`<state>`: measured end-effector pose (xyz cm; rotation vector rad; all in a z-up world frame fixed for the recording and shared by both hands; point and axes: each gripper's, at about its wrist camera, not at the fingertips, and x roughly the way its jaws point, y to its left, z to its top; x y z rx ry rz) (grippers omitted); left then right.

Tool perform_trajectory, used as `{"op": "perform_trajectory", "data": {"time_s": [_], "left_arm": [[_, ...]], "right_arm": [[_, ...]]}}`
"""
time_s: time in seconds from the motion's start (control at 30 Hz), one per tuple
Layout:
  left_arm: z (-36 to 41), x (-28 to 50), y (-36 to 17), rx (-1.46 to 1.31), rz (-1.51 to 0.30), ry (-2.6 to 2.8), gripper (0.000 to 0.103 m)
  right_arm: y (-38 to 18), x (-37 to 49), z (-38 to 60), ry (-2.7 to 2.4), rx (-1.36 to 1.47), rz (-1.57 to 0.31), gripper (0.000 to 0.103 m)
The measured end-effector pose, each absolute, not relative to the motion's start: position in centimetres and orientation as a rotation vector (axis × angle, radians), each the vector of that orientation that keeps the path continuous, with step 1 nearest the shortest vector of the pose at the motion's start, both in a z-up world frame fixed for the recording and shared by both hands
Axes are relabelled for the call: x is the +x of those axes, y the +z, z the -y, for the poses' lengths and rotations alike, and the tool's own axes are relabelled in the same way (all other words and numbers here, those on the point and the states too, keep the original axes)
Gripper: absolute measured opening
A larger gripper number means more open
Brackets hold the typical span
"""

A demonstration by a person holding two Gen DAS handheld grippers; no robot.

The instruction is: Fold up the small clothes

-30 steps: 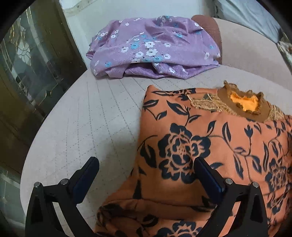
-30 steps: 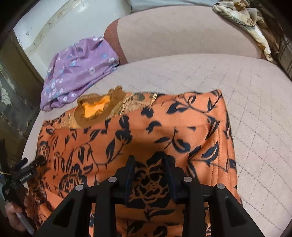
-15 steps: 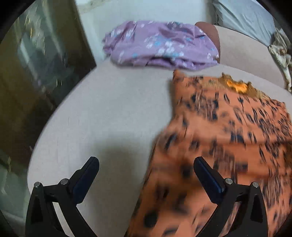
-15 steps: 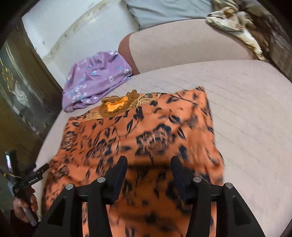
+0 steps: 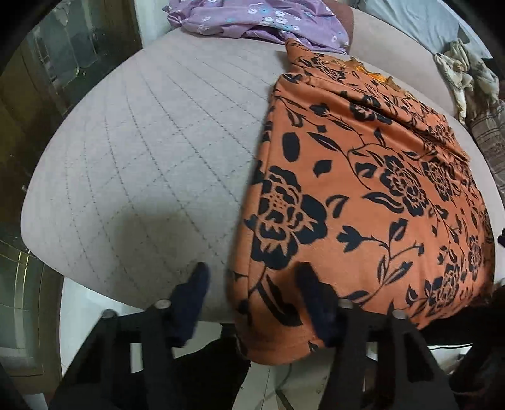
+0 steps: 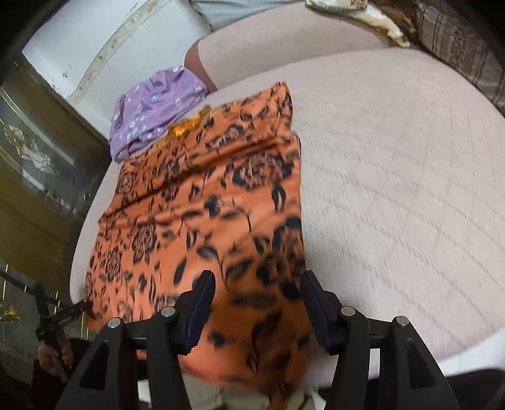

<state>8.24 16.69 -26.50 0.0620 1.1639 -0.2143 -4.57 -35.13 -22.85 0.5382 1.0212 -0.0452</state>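
Quilted beige cushion (image 5: 151, 132) bears orange floral garment (image 5: 363, 195) and purple floral cloth (image 5: 252, 19)

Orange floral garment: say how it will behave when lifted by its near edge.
The orange floral garment is probably floppy: its hem droops over the quilted cushion edge. Likely light, since it lies thin and creased. It may sag between two grips and unfold.

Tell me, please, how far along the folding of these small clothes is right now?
Done: the purple floral garment lies bunched at the cushion's far edge, whether folded I cannot tell. In hand: the orange floral garment lies spread, one side turned in; the left gripper, jaws just closing, straddles its near corner, the right gripper, just opening, its hem. Left: folding it up.
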Motion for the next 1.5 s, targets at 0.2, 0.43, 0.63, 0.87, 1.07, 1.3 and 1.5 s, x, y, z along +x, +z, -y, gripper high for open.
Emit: {"op": "perform_trajectory", "data": {"time_s": [0.2,0.43,0.63,0.87,1.07,1.3,1.5], "left_arm": [[-16.7,7.2,-26.7,0.037,-1.207,-0.275,0.069],[-15.8,6.4,-26.7,0.032,-1.207,-0.302,0.03],[-16.6,6.1,-27.3,-0.045,-1.28,-0.357,0.043],[-14.8,5.1,-27.7,0.062,-1.286,-0.346,0.028],[-17.6,5.6,-26.9,-0.067,-1.301,-0.367,0.007],[-17.9,5.6,-21.3,-0.132,-1.198,-0.498,0.007],[-18.2,10.4,-14.6,-0.185,-1.072,-0.566,0.007]], "right_arm": [[-23.4,-7.0,34.6,-0.017,0.527,-1.169,0.06],[-24.4,-8.5,35.3,-0.036,0.538,-1.235,0.06],[-26.2,-8.6,35.1,-0.044,0.578,-1.312,0.062],[-30.1,-8.0,32.8,-0.08,0.593,-1.44,0.061],[-29.1,-8.5,32.4,-0.011,0.62,-1.403,0.009],[-21.8,-7.3,32.9,0.169,0.678,-1.155,0.009],[-15.7,-3.2,35.4,0.212,0.731,-0.892,0.009]]}}
